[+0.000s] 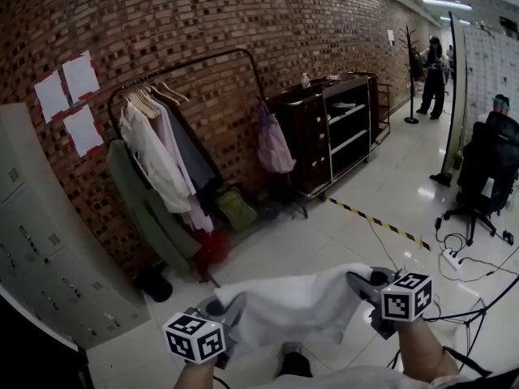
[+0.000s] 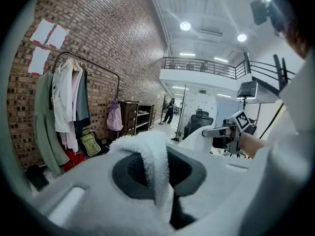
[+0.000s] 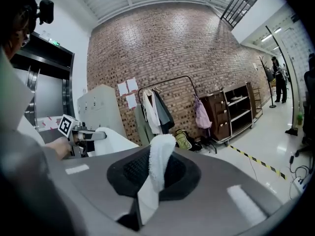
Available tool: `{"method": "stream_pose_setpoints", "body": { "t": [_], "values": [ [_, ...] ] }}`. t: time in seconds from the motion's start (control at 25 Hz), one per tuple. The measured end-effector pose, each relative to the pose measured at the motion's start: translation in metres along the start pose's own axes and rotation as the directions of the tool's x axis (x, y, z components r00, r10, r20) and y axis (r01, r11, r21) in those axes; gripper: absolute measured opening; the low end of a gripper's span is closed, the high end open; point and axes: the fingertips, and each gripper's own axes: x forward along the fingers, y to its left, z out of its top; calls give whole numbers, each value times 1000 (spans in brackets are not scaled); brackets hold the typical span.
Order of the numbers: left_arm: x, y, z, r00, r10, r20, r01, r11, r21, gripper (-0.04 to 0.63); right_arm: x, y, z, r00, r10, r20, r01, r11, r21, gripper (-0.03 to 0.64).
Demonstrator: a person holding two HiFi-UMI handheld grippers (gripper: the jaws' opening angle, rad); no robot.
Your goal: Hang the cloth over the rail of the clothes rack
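Black clothes rack (image 1: 212, 53) stands far left against the brick wall, with garments on hangers bunched at its left end. White fluffy terry cloth (image 1: 292, 305) is near, well apart from the rack, stretched wide with a slight sag. Left gripper (image 1: 230, 308) and right gripper (image 1: 362, 282) each pinch one cloth end, jaws narrow.

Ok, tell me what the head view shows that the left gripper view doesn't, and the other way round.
Only the head view: the grey lockers and the striped floor tape. Only the left gripper view: the railed balcony overhead. Both: the clothes rack, the purple bag, and the white cloth clamped at one end in the left tongs and at the other in the right tongs.
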Motion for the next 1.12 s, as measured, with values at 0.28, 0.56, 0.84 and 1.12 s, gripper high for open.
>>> {"method": "stream_pose_setpoints", "body": {
  "t": [0.28,0.56,0.84,1.12],
  "values": [
    [69,79,9,999,-37,7,37,999,-39,23,77,-48,19,998,-48,-32,48,999,-10,24],
    [175,200,41,998,-52,18,54,991,-125,23,207,-123,72,993,-72,-93,71,997,-16,23],
    [257,309,101,997,-52,54,59,990,-125,23,325,-177,142,995,-60,-78,57,998,-38,23],
    [302,335,141,996,-85,35,87,994,-73,23,359,-216,182,996,-84,-38,83,996,-33,23]
  ]
}}
